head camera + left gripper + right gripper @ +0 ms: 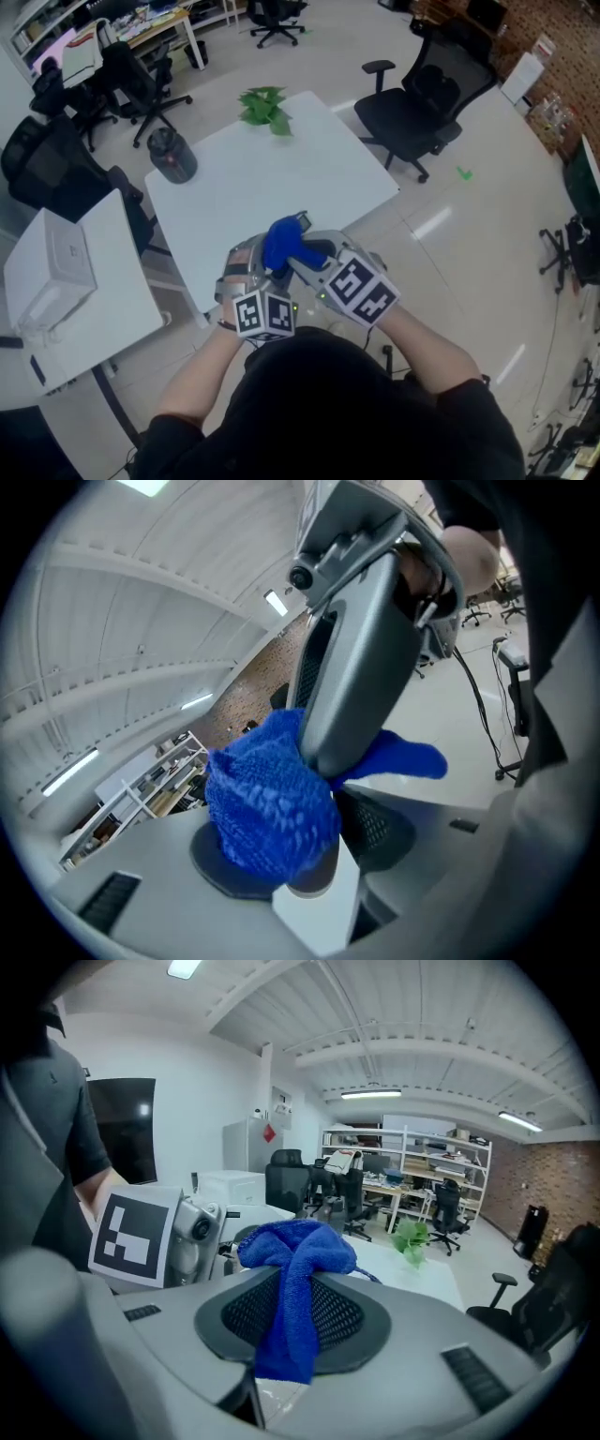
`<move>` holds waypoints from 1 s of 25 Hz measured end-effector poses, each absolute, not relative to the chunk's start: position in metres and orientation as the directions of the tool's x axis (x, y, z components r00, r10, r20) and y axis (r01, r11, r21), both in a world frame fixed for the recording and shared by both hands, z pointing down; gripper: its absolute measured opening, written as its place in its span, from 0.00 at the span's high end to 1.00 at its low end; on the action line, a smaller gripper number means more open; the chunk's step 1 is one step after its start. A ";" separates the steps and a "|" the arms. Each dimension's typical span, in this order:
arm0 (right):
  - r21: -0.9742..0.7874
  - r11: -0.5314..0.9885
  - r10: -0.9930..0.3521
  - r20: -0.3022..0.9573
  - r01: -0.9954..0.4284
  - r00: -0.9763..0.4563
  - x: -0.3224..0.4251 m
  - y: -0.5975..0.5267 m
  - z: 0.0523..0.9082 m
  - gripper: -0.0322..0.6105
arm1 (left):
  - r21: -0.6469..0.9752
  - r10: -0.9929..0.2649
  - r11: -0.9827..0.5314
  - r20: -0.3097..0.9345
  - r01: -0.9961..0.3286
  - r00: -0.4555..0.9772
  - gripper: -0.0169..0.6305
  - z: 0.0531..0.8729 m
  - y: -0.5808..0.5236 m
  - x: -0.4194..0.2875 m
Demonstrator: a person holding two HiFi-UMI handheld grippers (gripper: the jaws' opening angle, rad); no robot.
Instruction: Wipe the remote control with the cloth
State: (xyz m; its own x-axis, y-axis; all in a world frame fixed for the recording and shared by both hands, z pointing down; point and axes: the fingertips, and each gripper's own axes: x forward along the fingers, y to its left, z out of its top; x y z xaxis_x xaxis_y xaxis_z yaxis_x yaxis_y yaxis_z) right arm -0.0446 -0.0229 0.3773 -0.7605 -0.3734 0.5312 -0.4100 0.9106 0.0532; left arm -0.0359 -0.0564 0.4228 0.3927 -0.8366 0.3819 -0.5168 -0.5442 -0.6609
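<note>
Blue cloth (279, 242) bunched at 6 o'clock of the white table (244, 187), pinched in your right gripper (292, 1321) from 4 o'clock. Your left gripper (292, 860), at 7 o'clock, spreads wide round the wad; whether it grips anything underneath can't be told.

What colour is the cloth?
Bright blue; the cloth shows best in the right gripper view.

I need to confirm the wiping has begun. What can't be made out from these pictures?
Remote control: identifiable in no view. In the left gripper view, the blue cloth bunched between the jaws of the left gripper covers whatever is there.
Left gripper's hold: the same cloth hides whether it grips anything.
Head view: cloth and marker cubes cover the jaw tips.
Dark container on the table: too small to identify.
</note>
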 end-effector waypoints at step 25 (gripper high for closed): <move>-0.195 0.862 -0.442 0.161 -0.467 -0.883 -0.012 -0.038 0.338 0.80 | 0.859 -0.778 -0.428 -0.192 -0.281 0.598 0.66 0.371 -0.085 -0.085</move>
